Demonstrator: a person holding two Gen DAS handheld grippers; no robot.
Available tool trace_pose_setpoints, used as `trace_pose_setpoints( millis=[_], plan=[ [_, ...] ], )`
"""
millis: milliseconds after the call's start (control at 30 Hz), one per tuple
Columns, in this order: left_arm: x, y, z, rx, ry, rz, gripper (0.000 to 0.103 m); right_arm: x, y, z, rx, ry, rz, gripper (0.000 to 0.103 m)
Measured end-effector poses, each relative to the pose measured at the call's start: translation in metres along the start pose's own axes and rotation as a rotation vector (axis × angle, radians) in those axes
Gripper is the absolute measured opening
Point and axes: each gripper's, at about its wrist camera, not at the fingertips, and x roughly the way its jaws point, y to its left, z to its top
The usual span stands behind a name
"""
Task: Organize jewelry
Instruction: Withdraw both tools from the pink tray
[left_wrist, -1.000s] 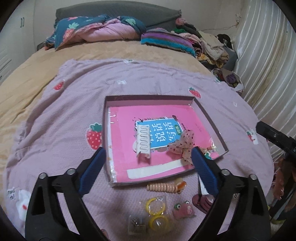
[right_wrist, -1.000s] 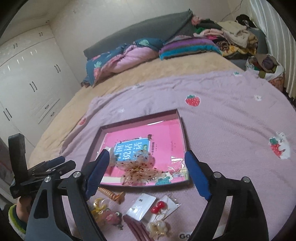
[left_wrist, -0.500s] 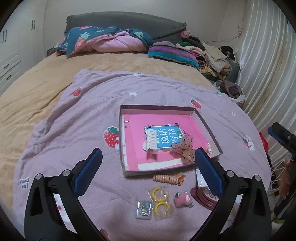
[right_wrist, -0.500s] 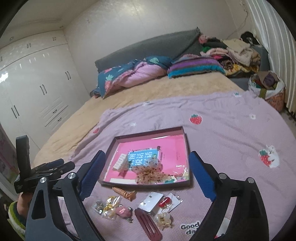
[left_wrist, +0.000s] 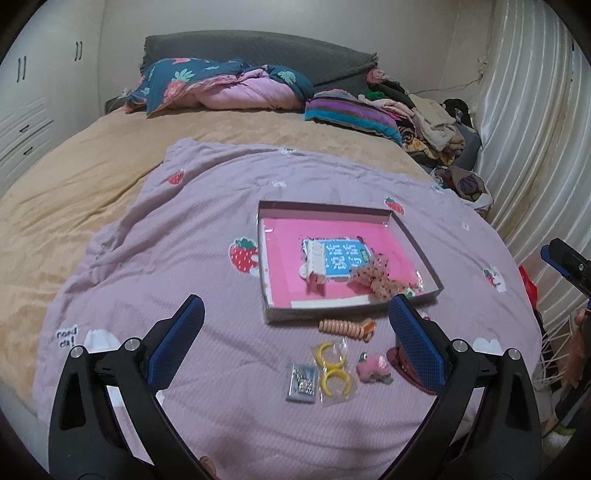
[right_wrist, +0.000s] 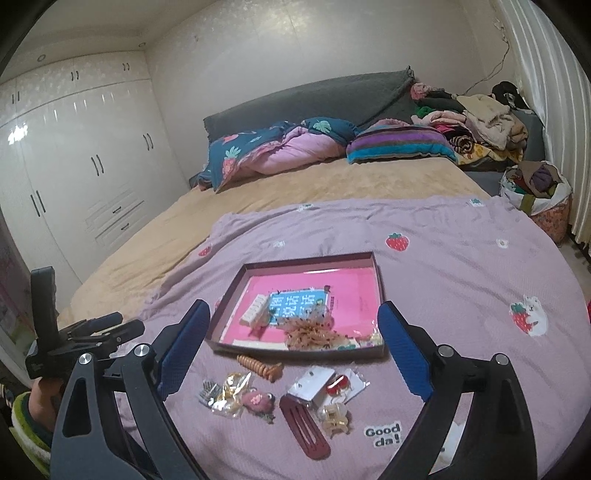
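Observation:
A shallow box (left_wrist: 334, 208) (right_wrist: 382, 288) with a pink lining lies on a lilac strawberry blanket. In it are a white claw clip (left_wrist: 314, 262) (right_wrist: 254, 311) and a beige dotted bow (left_wrist: 376, 277) (right_wrist: 308, 332). In front lie a beige spiral clip (left_wrist: 341, 328) (right_wrist: 258, 365), yellow hoops in a bag (left_wrist: 332, 367), a small silver packet (left_wrist: 303, 376), a pink plush clip (left_wrist: 371, 367) (right_wrist: 256, 401), a dark red snap clip (right_wrist: 304, 426), a red earring card (right_wrist: 338, 384) and a clear claw clip (right_wrist: 334, 417). My left gripper (left_wrist: 295, 341) and right gripper (right_wrist: 295, 354) are open, empty, above the near items.
The blanket (left_wrist: 184, 229) covers a tan bedspread (left_wrist: 74, 173). Pillows and a quilt (right_wrist: 280, 147) lie at the headboard, piled clothes (right_wrist: 476, 122) at the far right. White wardrobes (right_wrist: 74, 166) stand left, a curtain (left_wrist: 539, 129) right. The left gripper shows in the right wrist view (right_wrist: 107, 325).
Both grippers have pulled back and up from the box, so more of the bed and room shows. Both stay open and empty. The jewellery has not moved.

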Motion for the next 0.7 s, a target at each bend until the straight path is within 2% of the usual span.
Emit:
trace_pose_setpoints(
  millis=[200, 700],
  plan=[
    [-0.001, -0.002, -0.016, 0.028, 0.014, -0.002, 0.094, 0.003, 0.003, -0.020, -0.031, 0.043, -0.016, 0.091],
    [0.028, -0.011, -0.065, 0.082, 0.128, -0.011, 0.094, 0.027, -0.009, -0.068, -0.034, 0.172, -0.034, 0.091]
  ],
)
